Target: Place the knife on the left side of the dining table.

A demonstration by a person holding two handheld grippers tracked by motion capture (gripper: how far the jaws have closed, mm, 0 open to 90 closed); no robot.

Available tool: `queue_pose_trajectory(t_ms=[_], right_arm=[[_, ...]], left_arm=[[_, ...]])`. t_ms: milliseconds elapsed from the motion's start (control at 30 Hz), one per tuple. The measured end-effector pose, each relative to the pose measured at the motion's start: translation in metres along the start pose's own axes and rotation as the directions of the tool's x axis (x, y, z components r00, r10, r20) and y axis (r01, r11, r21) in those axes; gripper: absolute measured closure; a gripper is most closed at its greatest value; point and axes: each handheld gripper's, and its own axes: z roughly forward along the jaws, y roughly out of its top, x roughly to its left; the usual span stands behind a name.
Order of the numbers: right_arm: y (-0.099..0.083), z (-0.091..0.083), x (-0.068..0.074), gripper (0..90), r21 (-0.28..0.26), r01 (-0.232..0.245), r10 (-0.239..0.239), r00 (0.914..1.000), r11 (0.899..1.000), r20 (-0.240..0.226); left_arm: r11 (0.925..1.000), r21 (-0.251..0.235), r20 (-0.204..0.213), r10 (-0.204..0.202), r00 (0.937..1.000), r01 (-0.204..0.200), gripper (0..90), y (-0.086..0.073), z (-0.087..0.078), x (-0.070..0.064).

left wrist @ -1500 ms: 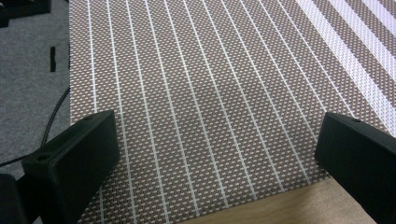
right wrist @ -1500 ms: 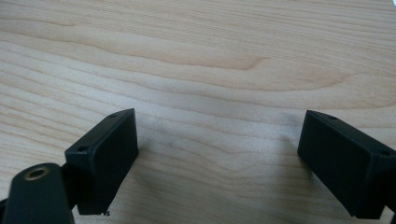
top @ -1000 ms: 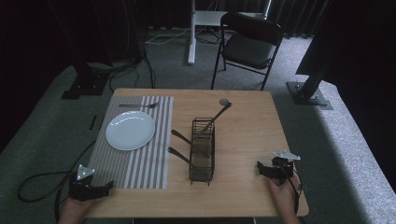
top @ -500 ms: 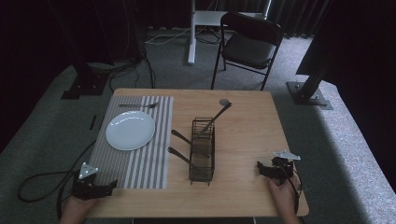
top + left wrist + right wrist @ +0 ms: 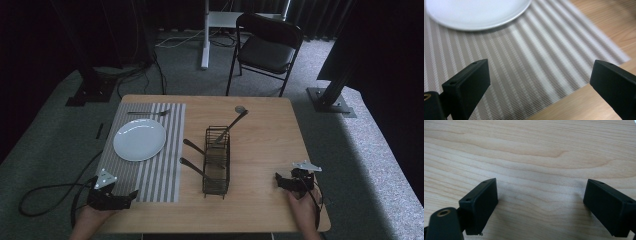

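Observation:
A white plate (image 5: 139, 139) lies on a grey striped placemat (image 5: 160, 170) at the table's left, with a fork (image 5: 149, 113) across the mat's far end. A black wire caddy (image 5: 217, 160) stands mid-table; dark-handled utensils (image 5: 192, 147) stick out of its left side and a spoon (image 5: 235, 120) leans out of its far end. My left gripper (image 5: 129, 198) rests at the mat's near left corner, open and empty; in the left gripper view its jaws frame the placemat (image 5: 536, 55) with the plate (image 5: 476, 12) beyond. My right gripper (image 5: 280, 181) sits open near the table's front right, over bare wood (image 5: 539, 157).
The wooden table (image 5: 270, 135) has bare surface right of the caddy. A black folding chair (image 5: 267, 47) stands behind the table, with a white stand (image 5: 205, 35) and a dark post base (image 5: 330, 97) on the carpet. A cable (image 5: 45, 192) trails left from my left gripper.
My left gripper has slid a little to the right along the table's front edge. The right gripper has stayed in place.

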Motion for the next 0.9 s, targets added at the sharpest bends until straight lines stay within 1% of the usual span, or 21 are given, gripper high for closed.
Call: queue_pose_trajectory(t_ms=[133, 267, 300, 367, 400, 433, 467, 500, 600, 633, 667, 733, 833, 900], right_arm=[[0.000, 0.000, 0.000, 11.7, 0.000, 0.000, 0.000, 1.0000, 1.000, 0.000], [0.000, 0.000, 0.000, 11.7, 0.001, 0.000, 0.000, 1.0000, 1.000, 0.000], [0.000, 0.000, 0.000, 11.7, 0.000, 0.000, 0.000, 1.0000, 1.000, 0.000], [0.000, 0.000, 0.000, 11.7, 0.000, 0.000, 0.000, 1.0000, 1.000, 0.000], [0.000, 0.000, 0.000, 11.7, 0.000, 0.000, 0.000, 1.0000, 1.000, 0.000], [0.000, 0.000, 0.000, 11.7, 0.000, 0.000, 0.000, 1.0000, 1.000, 0.000], [0.000, 0.000, 0.000, 11.7, 0.000, 0.000, 0.000, 1.0000, 1.000, 0.000], [0.000, 0.000, 0.000, 11.7, 0.000, 0.000, 0.000, 1.0000, 1.000, 0.000], [0.000, 0.000, 0.000, 11.7, 0.000, 0.000, 0.000, 1.0000, 1.000, 0.000], [0.000, 0.000, 0.000, 11.7, 0.000, 0.000, 0.000, 1.0000, 1.000, 0.000], [0.000, 0.000, 0.000, 11.7, 0.000, 0.000, 0.000, 1.0000, 1.000, 0.000], [0.000, 0.000, 0.000, 11.7, 0.000, 0.000, 0.000, 1.0000, 1.000, 0.000], [0.000, 0.000, 0.000, 11.7, 0.000, 0.000, 0.000, 1.0000, 1.000, 0.000], [0.000, 0.000, 0.000, 11.7, 0.000, 0.000, 0.000, 1.0000, 1.000, 0.000]], left_arm=[[0.9995, -0.012, 0.021, 0.028, 0.9994, -0.028, 3.1, 0.010, -0.001, -0.009], [0.9979, -0.025, 0.042, 0.061, 0.9973, -0.060, 3.1, 0.020, -0.003, -0.021], [0.9976, -0.029, 0.056, 0.065, 0.9963, -0.064, 3.1, 0.022, -0.002, -0.023], [0.9969, -0.030, 0.064, 0.074, 0.9952, -0.072, 3.1, 0.027, -0.002, -0.028], [0.9969, -0.034, 0.084, 0.074, 0.9937, -0.071, 3.1, 0.029, -0.002, -0.029], [0.9969, -0.040, 0.093, 0.072, 0.9931, -0.068, 3.1, 0.032, -0.001, -0.031], [0.9962, -0.042, 0.098, 0.080, 0.9920, -0.076, 3.1, 0.034, -0.001, -0.033], [0.9955, -0.041, 0.107, 0.089, 0.9902, -0.085, 3.1, 0.036, -0.001, -0.036], [0.9935, -0.043, 0.120, 0.110, 0.9866, -0.106, 3.1, 0.043, 0.000, -0.043], [0.9926, -0.048, 0.121, 0.117, 0.9857, -0.112, 3.1, 0.045, 0.000, -0.046], [0.9918, -0.051, 0.133, 0.123, 0.9834, -0.118, 3.1, 0.047, 0.000, -0.049], [0.9895, -0.060, 0.141, 0.138, 0.9804, -0.131, 3.1, 0.051, 0.000, -0.055], [0.9885, -0.076, 0.183, 0.143, 0.9726, -0.131, 3.1, 0.059, 0.000, -0.063], [0.9872, -0.083, 0.200, 0.151, 0.9682, -0.136, 3.1, 0.063, 0.000, -0.067]])
